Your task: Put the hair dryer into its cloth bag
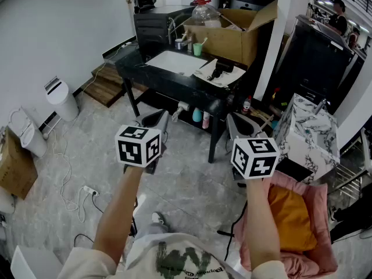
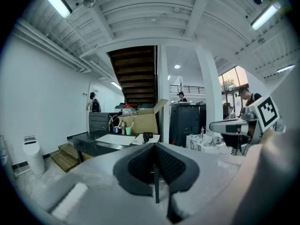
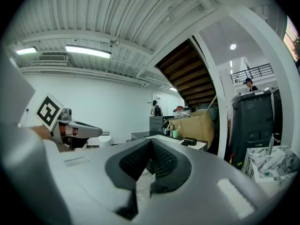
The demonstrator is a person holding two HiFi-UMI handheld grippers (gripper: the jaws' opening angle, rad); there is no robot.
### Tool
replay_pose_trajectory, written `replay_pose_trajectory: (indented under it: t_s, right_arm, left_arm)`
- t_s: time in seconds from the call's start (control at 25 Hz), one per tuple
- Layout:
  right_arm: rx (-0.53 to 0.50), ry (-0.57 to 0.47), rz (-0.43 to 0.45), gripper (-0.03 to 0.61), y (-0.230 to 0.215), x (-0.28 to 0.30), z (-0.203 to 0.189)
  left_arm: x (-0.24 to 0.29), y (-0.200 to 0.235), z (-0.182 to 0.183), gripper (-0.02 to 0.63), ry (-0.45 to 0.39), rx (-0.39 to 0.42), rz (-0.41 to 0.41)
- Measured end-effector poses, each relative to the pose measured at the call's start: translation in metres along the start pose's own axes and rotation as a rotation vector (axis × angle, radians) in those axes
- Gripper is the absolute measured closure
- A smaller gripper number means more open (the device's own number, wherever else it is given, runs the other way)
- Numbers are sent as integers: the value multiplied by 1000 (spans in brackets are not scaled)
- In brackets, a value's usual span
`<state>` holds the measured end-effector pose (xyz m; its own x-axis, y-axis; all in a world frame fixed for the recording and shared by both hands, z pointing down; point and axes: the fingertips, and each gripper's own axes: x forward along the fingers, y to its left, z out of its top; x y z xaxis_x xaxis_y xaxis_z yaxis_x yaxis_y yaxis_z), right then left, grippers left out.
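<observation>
Holding left gripper (image 1: 158, 121) and right gripper (image 1: 240, 125) shut tight on nothing, well short of the table (image 1: 157, 77); risks shoving the hair dryer (image 1: 221, 70) off the table's right end unless opening the jaws before reaching it.

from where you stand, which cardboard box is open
The cardboard box behind the hair dryer, its flap raised; the floor box at left looks shut.

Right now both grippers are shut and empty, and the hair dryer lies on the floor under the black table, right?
No: the head view shows the hair dryer on top of the black table, not on the floor. The left gripper and right gripper are indeed shut and empty.
</observation>
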<state>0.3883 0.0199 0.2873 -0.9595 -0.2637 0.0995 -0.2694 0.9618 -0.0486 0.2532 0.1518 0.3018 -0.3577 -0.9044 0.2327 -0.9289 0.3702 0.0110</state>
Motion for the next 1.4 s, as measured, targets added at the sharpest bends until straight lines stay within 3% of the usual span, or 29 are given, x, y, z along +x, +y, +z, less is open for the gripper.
replay_pose_trajectory:
  t_s: [0.4,0.92,1.4]
  right_arm:
    - [21,-2,-14,580,0,21,-9]
    - [13,51,-110,502,-8,116,-16]
    - [60,90,-217,400,-13,207,1]
  left_arm:
    - [13,13,-7,611,7,0,-9]
    - [95,94,-2,606,-18,-34,-105]
    - [186,167,27,479,17,-50,-256]
